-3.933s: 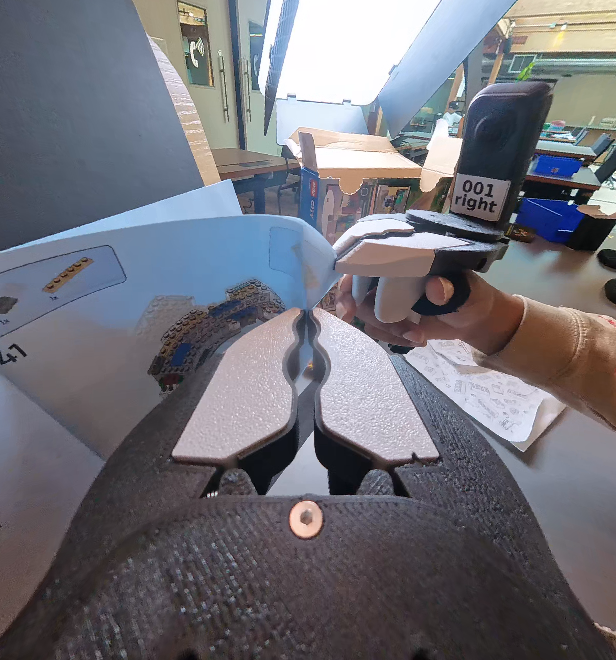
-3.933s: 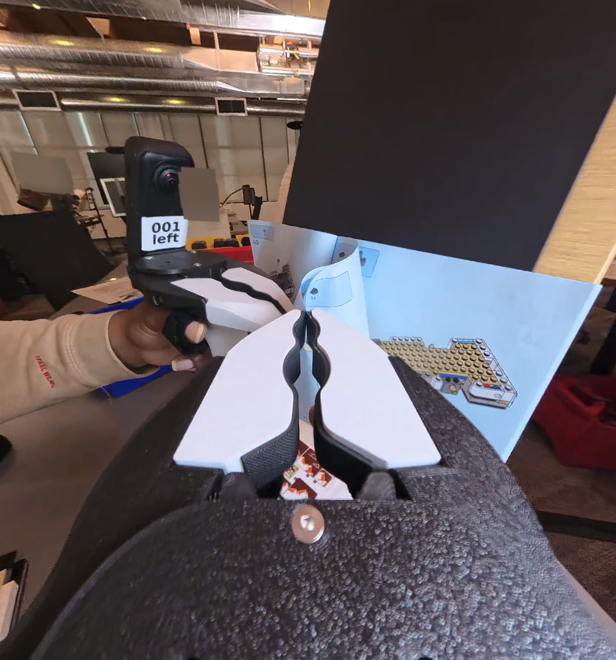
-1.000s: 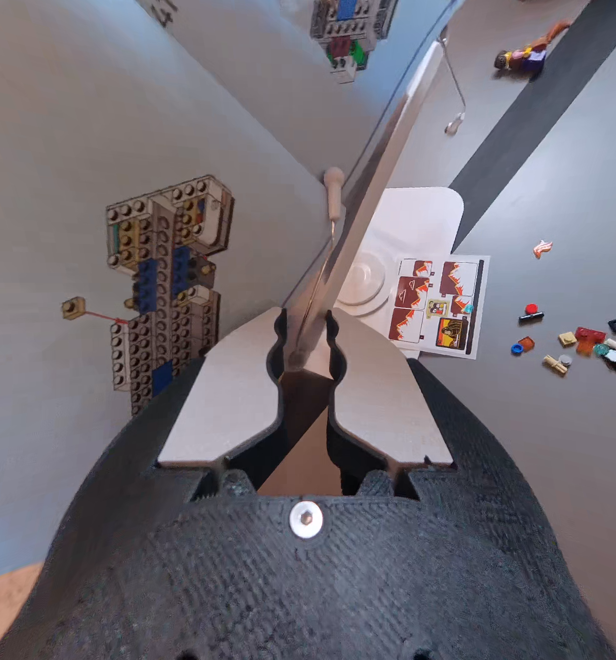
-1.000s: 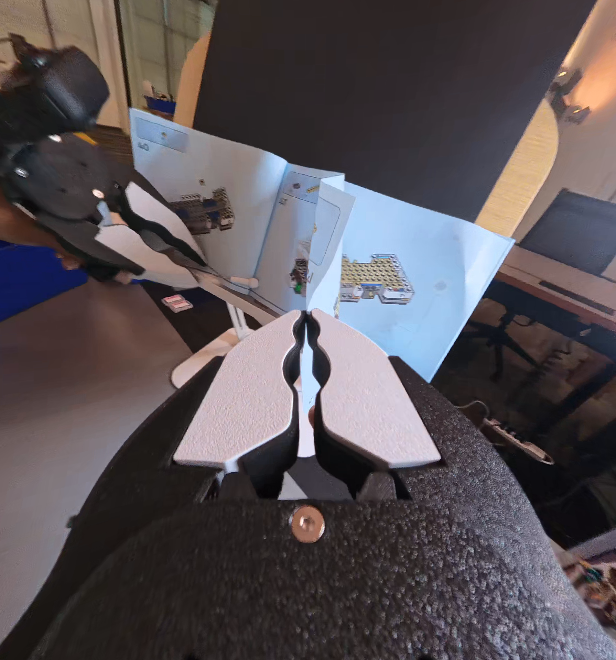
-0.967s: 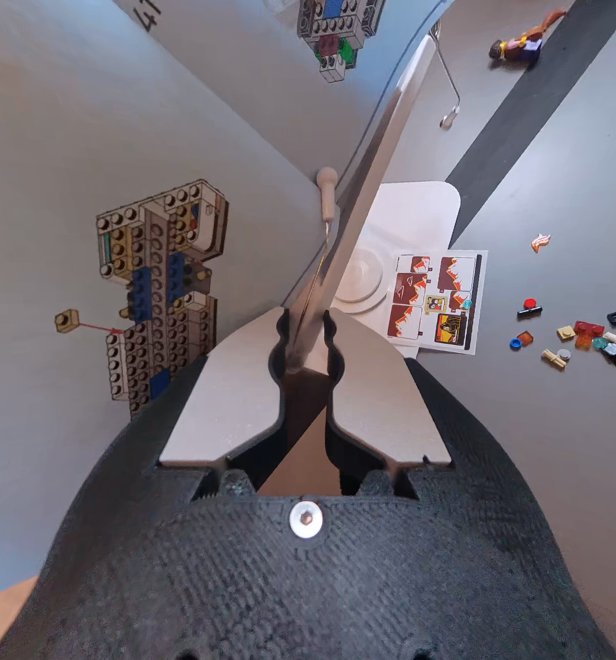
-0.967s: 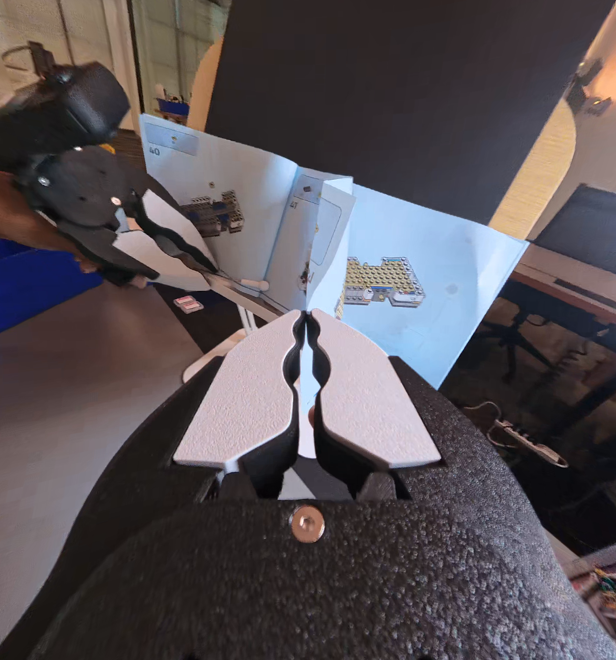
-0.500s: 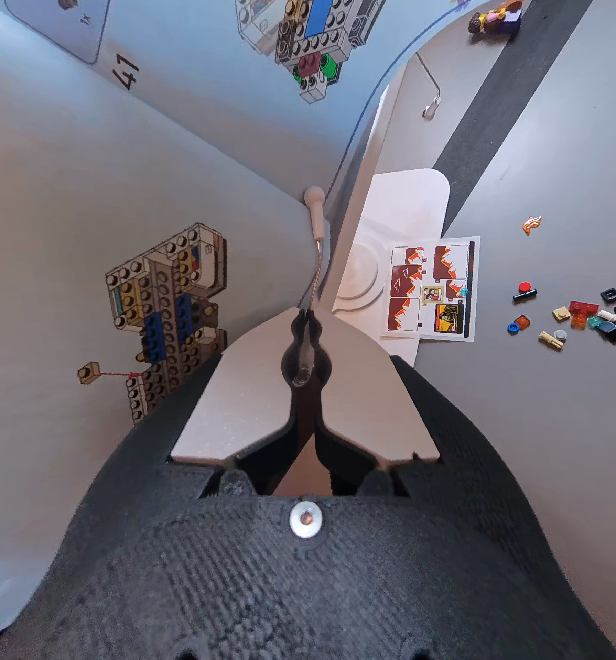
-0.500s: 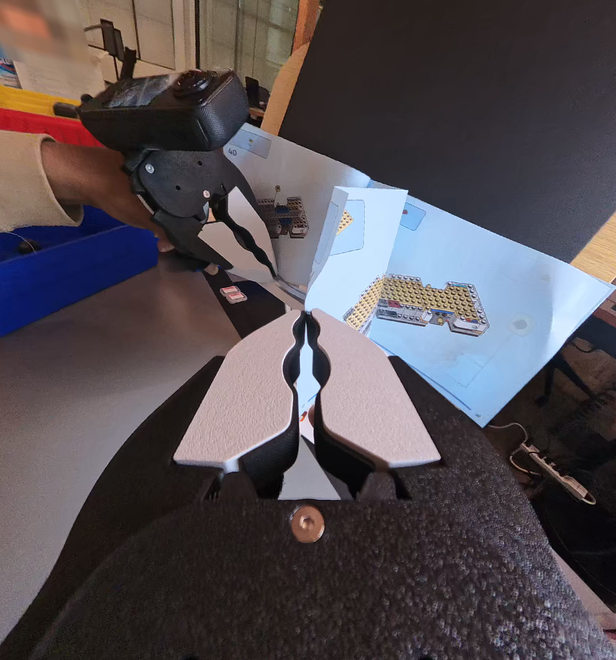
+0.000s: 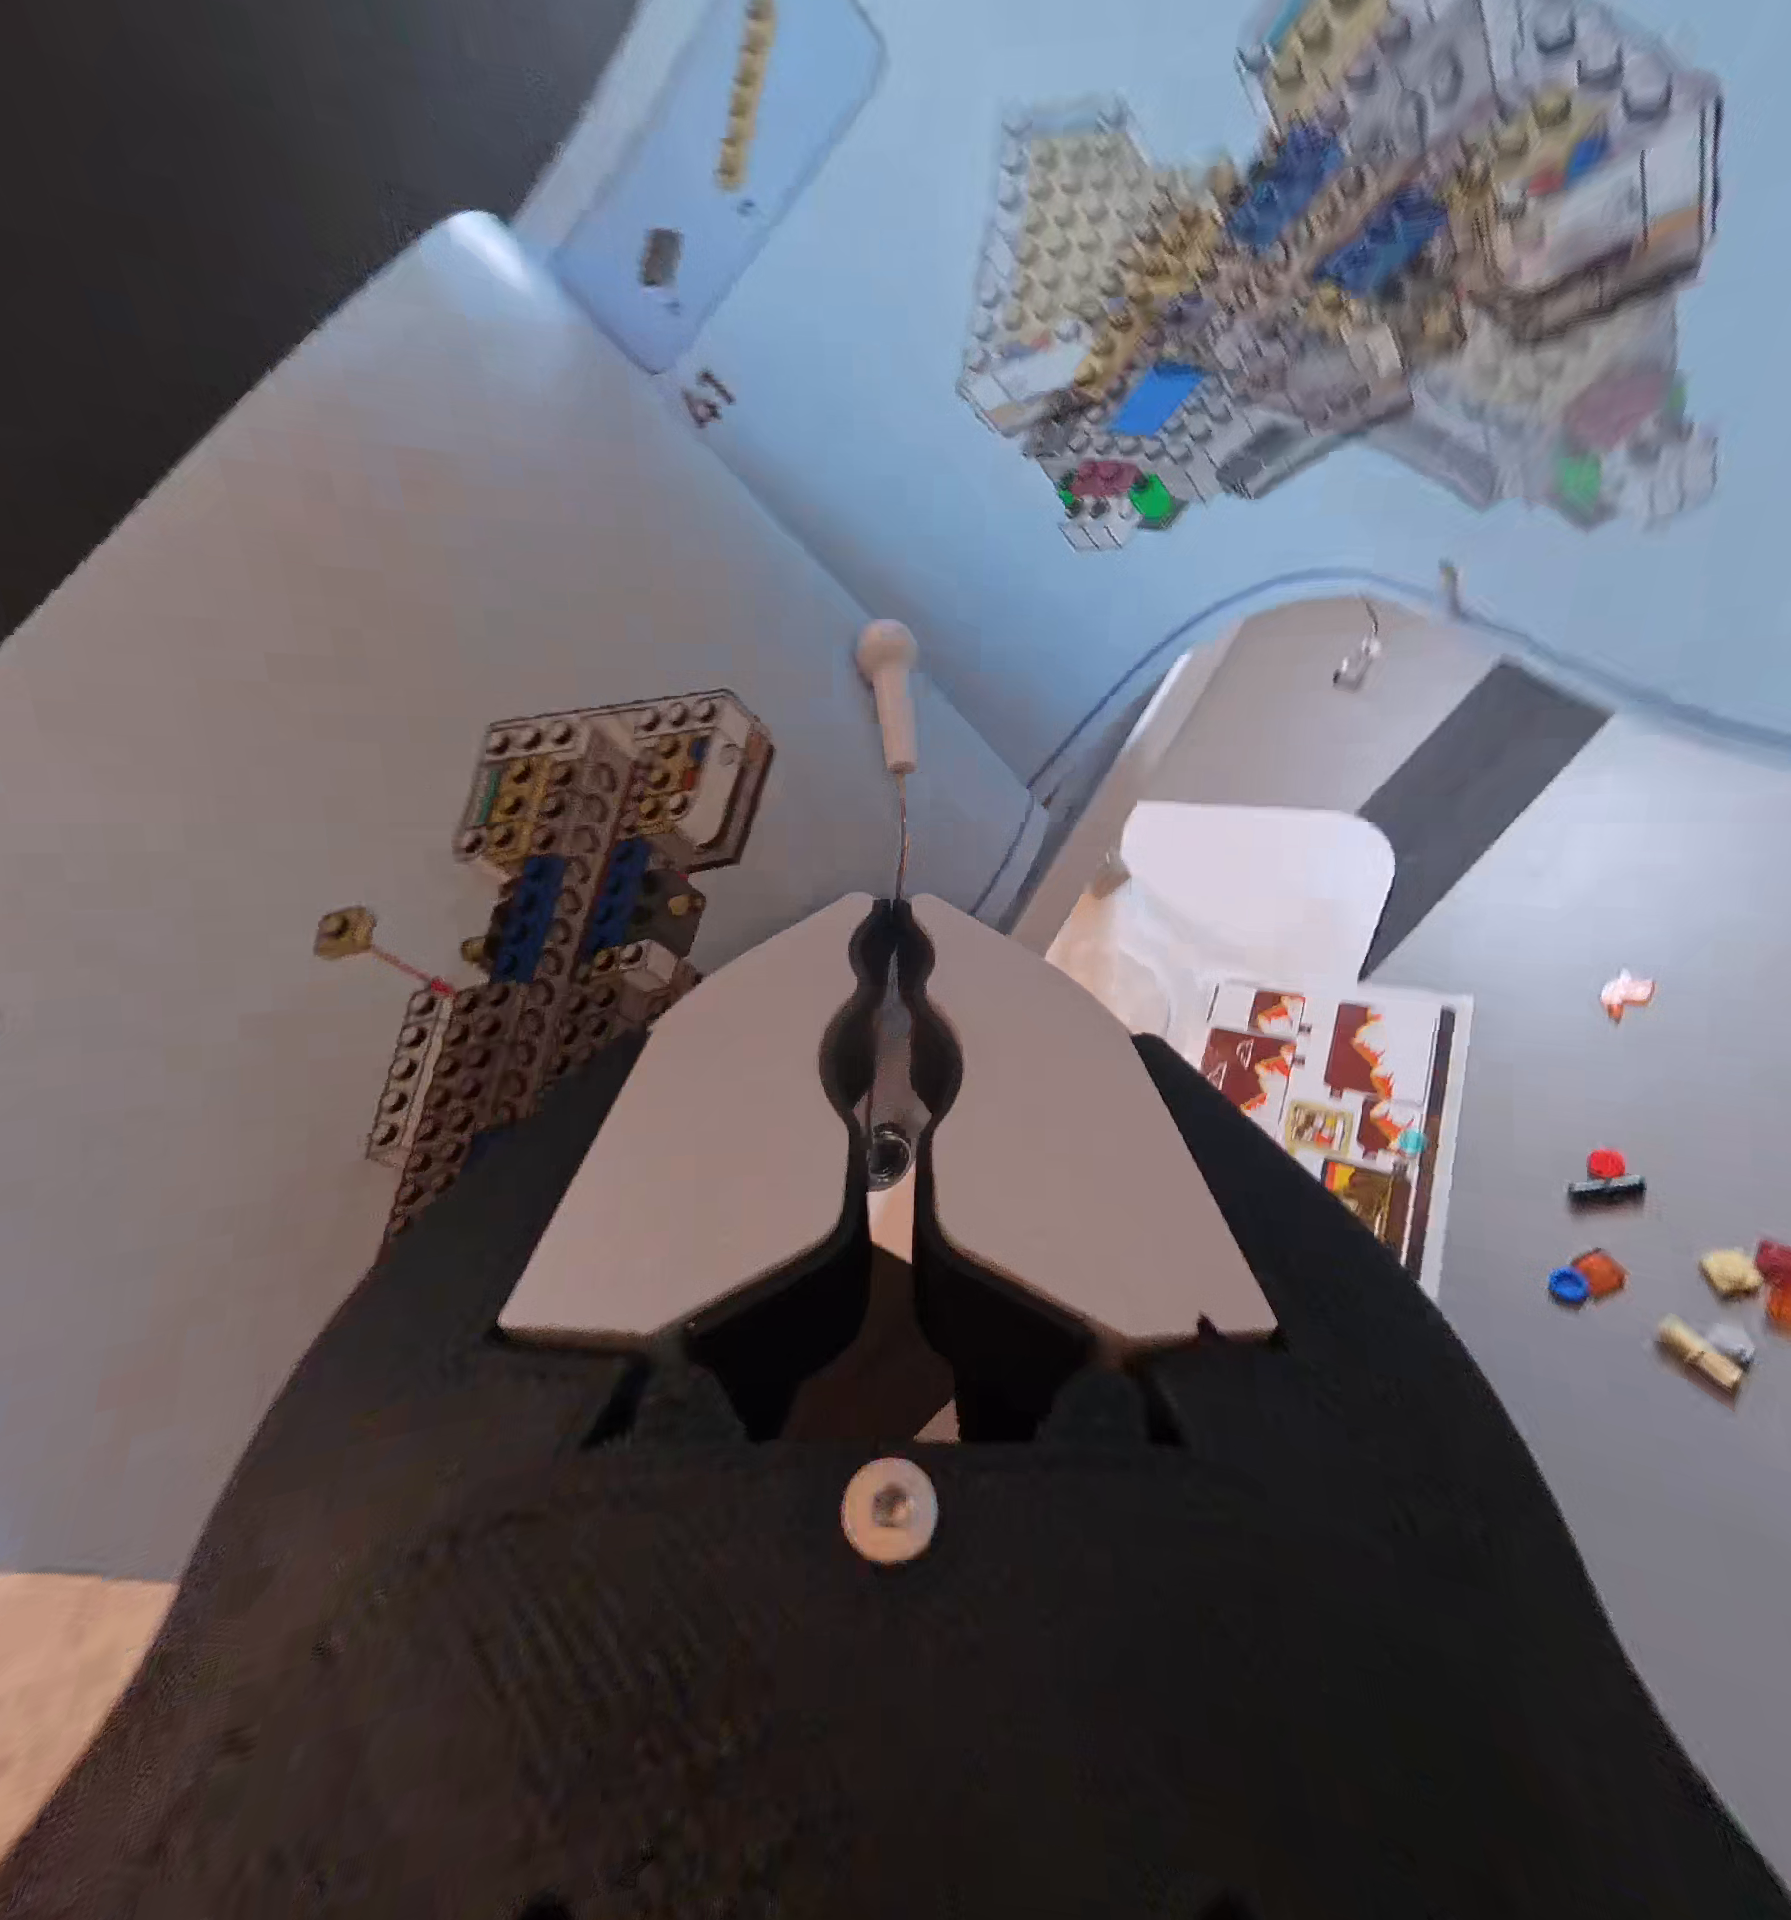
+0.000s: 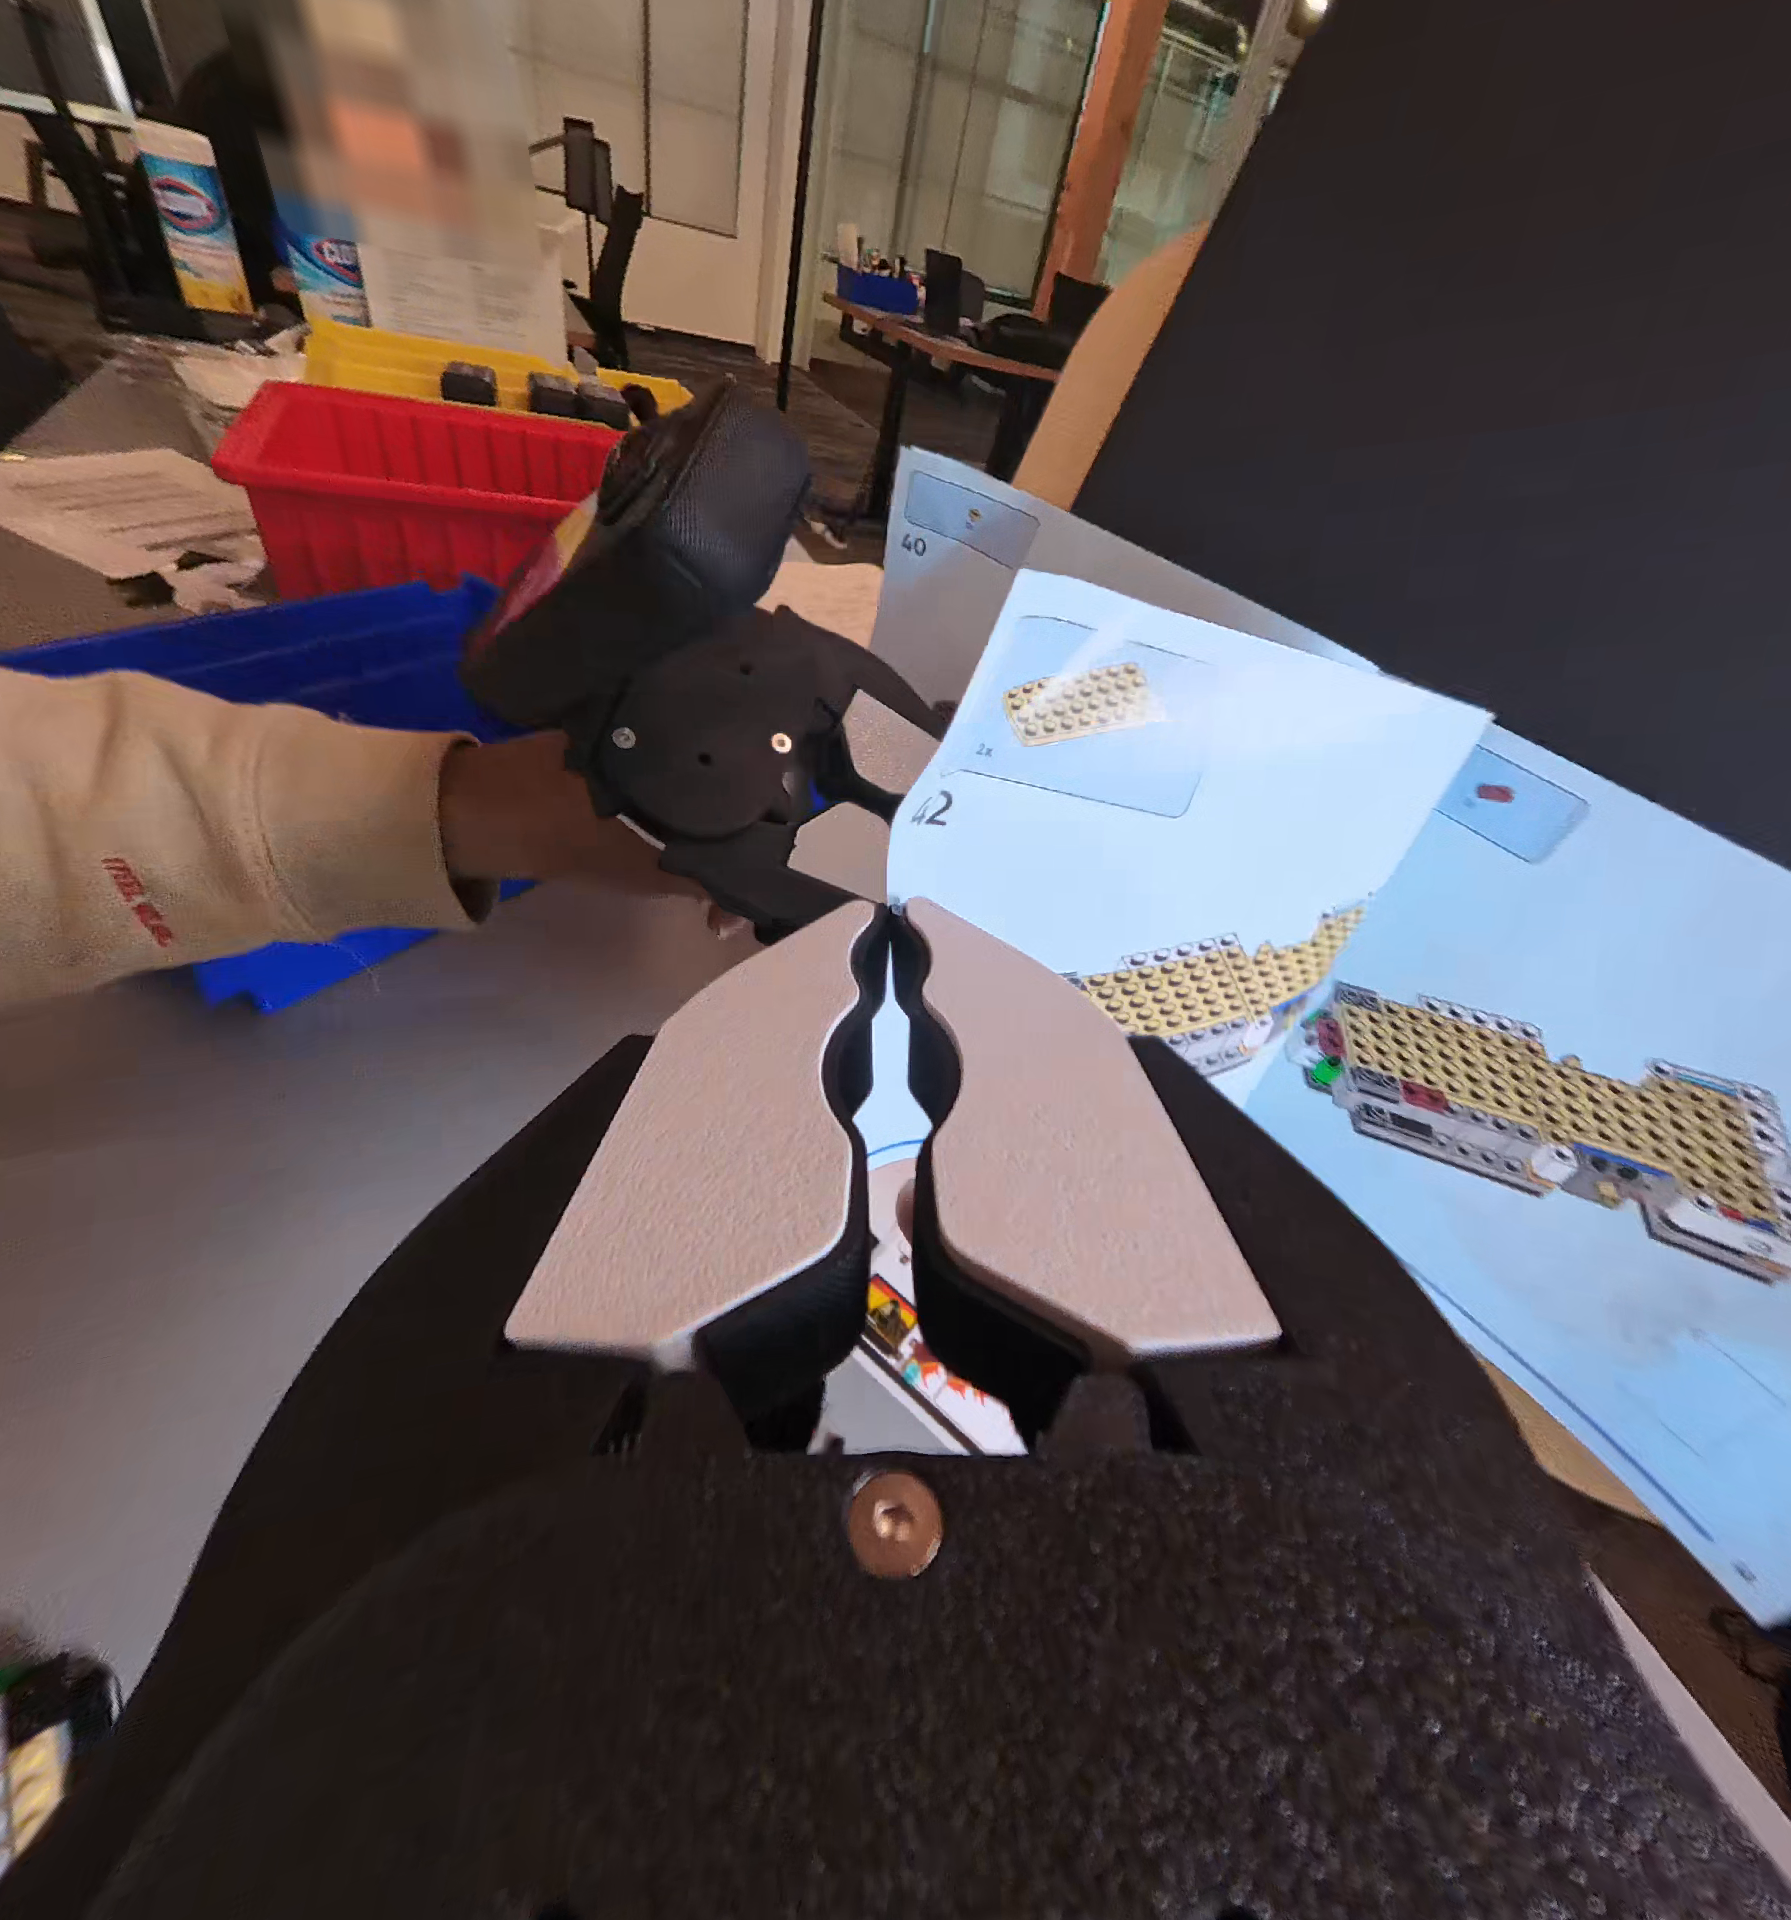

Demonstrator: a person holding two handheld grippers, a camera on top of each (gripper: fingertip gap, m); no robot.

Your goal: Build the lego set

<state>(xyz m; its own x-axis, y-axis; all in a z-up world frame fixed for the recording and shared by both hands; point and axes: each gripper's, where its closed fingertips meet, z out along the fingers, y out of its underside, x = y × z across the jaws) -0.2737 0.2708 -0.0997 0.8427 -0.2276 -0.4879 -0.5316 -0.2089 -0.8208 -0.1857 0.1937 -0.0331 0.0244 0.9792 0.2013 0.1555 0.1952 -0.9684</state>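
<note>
Blue page (image 10: 1161, 883) edge pinched by right hand-held gripper (image 10: 892, 912); left hand-held gripper (image 9: 892, 906) clamps stand's wire arm (image 9: 901, 831).

Your left gripper (image 9: 892, 906) has matt, grainy pale plastic fingers (image 9: 735, 1122) on a coarse, ridged black printed body, shut on a thin bright metal wire arm (image 9: 901, 831) with a smooth white plastic tip. Your right gripper (image 10: 889, 910), pebbled black plastic, pinches a smooth, faintly sheened paper page (image 10: 1161, 831). Beside the page, the table (image 10: 195, 1143) looks matt grey; the bins (image 10: 403, 499) are glossy plastic.
</note>
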